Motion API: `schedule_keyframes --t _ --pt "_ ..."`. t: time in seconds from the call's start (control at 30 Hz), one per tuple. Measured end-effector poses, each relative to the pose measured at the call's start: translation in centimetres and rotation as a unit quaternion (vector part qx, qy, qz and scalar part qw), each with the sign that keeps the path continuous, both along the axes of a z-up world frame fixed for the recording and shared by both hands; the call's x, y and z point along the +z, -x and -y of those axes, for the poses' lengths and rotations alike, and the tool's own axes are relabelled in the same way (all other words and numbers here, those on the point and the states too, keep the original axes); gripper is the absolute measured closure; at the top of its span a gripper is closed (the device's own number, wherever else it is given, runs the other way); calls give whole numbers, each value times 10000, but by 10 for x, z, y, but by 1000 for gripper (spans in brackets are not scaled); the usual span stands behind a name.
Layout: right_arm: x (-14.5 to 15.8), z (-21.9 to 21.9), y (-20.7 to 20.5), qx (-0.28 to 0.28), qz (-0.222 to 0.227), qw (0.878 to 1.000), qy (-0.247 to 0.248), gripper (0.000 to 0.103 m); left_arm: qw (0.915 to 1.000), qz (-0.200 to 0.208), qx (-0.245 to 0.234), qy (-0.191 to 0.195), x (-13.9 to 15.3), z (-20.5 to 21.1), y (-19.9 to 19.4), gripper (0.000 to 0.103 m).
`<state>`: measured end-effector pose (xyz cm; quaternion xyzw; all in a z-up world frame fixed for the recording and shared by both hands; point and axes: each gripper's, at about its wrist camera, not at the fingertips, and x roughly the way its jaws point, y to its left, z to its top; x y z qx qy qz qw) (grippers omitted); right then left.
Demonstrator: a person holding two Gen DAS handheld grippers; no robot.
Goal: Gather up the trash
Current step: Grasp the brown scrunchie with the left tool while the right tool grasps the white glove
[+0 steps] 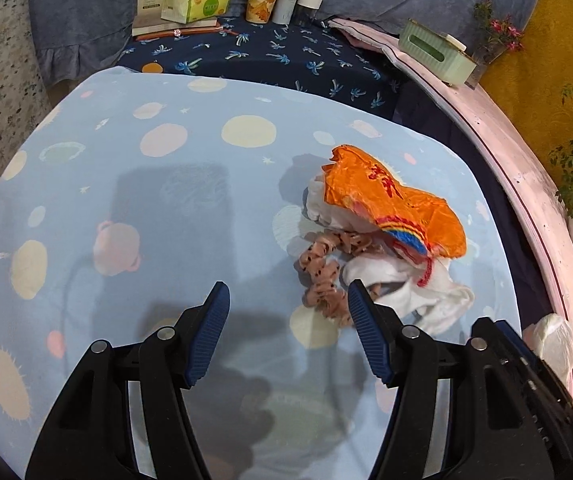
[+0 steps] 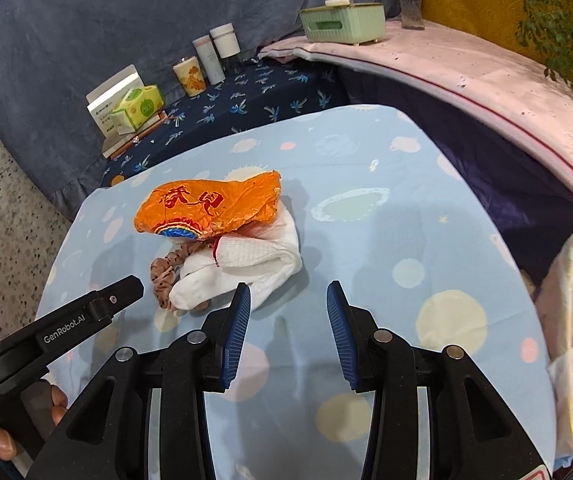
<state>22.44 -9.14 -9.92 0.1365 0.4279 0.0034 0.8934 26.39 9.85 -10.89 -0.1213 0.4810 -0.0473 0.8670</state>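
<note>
While the left gripper (image 1: 288, 300) and right gripper (image 2: 288, 300) both hang with jaws parted and empty, the orange wrapper (image 2: 210, 208) lies atop a white cloth (image 2: 254, 264) and spotted scrunchie (image 1: 322, 280) on the blue planet-print tabletop (image 1: 166, 200).

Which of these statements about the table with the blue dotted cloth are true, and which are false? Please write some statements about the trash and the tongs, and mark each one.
1. The orange wrapper lies partly on top of the white cloth. True.
2. The left tongs grip the speckled pink scrunchie. False: their jaws stand open and empty, with the scrunchie just beyond one fingertip.
3. The right tongs are open and hold nothing. True.
4. The green tissue box stands on the blue dotted cloth. False: it stands on the pink ledge behind.
5. The orange wrapper is inside a bin. False: it lies on the cloth.
</note>
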Motion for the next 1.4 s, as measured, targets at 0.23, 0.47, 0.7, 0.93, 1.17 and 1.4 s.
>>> schedule_keyframes --t 0.23,0.47,0.7,0.93,1.17,1.4 --pt "-22 -6 -30 42 -196 9997 -112 64 9998 -127 -118 -21 -17 10 -25 53" --pt "-38 -7 -37 99 -338 9993 -155 85 9995 -129 -269 -72 -24 14 -31 89" --pt "-29 0 -24 97 -251 9994 -203 98 9995 -83 -293 -47 -15 16 -19 92" --pt "5 15 4 -77 97 9995 -286 98 9993 187 -310 40 19 21 11 92" --pt "47 32 38 -209 538 9978 -321 98 9974 547 -443 122 59 35 46 93" --pt "77 50 73 -323 882 9952 -284 98 9938 856 -703 118 91 64 80 92"
